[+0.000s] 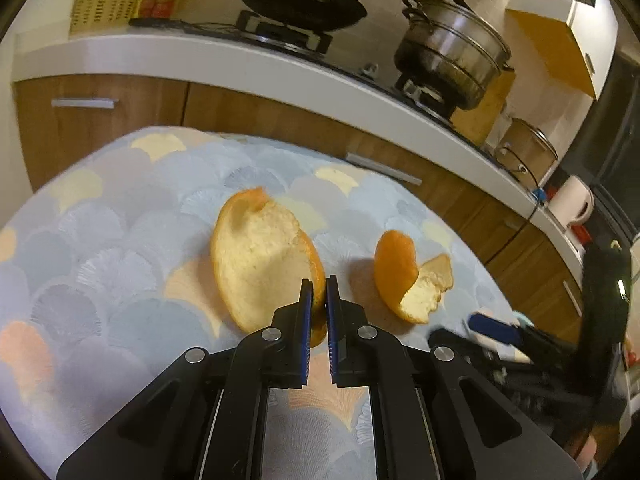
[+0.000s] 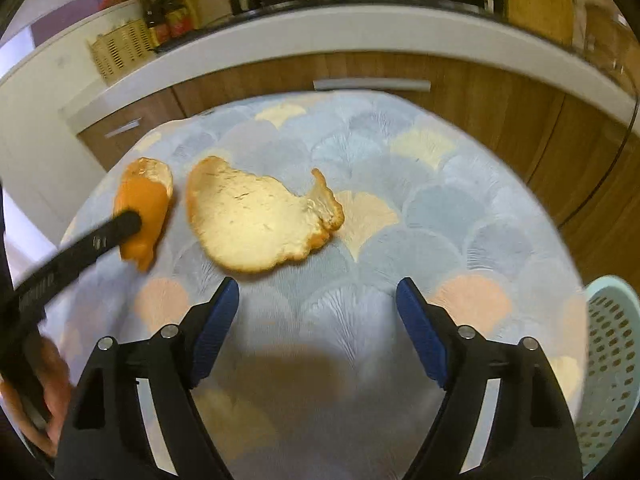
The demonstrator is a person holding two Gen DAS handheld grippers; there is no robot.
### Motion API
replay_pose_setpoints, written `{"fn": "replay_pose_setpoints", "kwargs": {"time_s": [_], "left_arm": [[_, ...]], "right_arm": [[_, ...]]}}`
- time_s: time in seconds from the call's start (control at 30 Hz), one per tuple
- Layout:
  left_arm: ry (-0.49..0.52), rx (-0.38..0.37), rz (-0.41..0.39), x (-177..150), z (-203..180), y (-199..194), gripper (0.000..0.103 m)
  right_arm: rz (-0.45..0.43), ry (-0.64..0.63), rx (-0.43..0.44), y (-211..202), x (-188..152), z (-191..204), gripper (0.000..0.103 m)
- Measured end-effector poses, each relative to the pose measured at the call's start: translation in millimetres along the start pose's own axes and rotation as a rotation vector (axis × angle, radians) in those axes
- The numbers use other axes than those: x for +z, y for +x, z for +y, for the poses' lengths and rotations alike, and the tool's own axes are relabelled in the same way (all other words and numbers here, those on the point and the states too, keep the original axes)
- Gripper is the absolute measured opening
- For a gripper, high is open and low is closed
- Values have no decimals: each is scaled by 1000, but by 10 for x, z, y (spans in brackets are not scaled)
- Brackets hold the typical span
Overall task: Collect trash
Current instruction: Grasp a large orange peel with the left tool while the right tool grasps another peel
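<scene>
Two orange peels lie on a table with a scallop-patterned cloth (image 1: 120,240). In the left wrist view my left gripper (image 1: 319,285) is shut on the near edge of the first orange peel (image 1: 260,260), which shows its pale inside. The second orange peel (image 1: 412,280) lies free just to its right. The right wrist view shows my right gripper (image 2: 317,286) open and empty just above the cloth. The second peel (image 2: 260,220) lies a little ahead of its left finger. Further left, the left gripper's black fingers (image 2: 120,228) pinch the first peel (image 2: 144,200).
A pale green perforated basket (image 2: 612,360) stands at the table's right edge. Behind the table runs a white kitchen counter (image 1: 200,56) with wooden cabinets, a dark frying pan (image 1: 296,0) and a steel pot (image 1: 452,48) on the stove. A person's hand (image 2: 52,396) shows at lower left.
</scene>
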State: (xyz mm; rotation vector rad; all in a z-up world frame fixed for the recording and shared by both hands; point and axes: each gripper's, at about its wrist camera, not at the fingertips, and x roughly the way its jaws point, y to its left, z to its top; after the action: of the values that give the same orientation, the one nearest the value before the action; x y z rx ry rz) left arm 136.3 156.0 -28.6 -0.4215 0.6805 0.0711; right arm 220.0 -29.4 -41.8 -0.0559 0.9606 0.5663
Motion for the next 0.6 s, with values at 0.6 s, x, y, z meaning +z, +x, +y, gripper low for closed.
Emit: {"fn": "replay_pose_setpoints", "kwargs": {"time_s": [0.6], "left_arm": [[22, -8, -28, 1, -26, -35, 5]], "right_arm": [[-26, -145, -91, 275, 155, 479, 48]]}}
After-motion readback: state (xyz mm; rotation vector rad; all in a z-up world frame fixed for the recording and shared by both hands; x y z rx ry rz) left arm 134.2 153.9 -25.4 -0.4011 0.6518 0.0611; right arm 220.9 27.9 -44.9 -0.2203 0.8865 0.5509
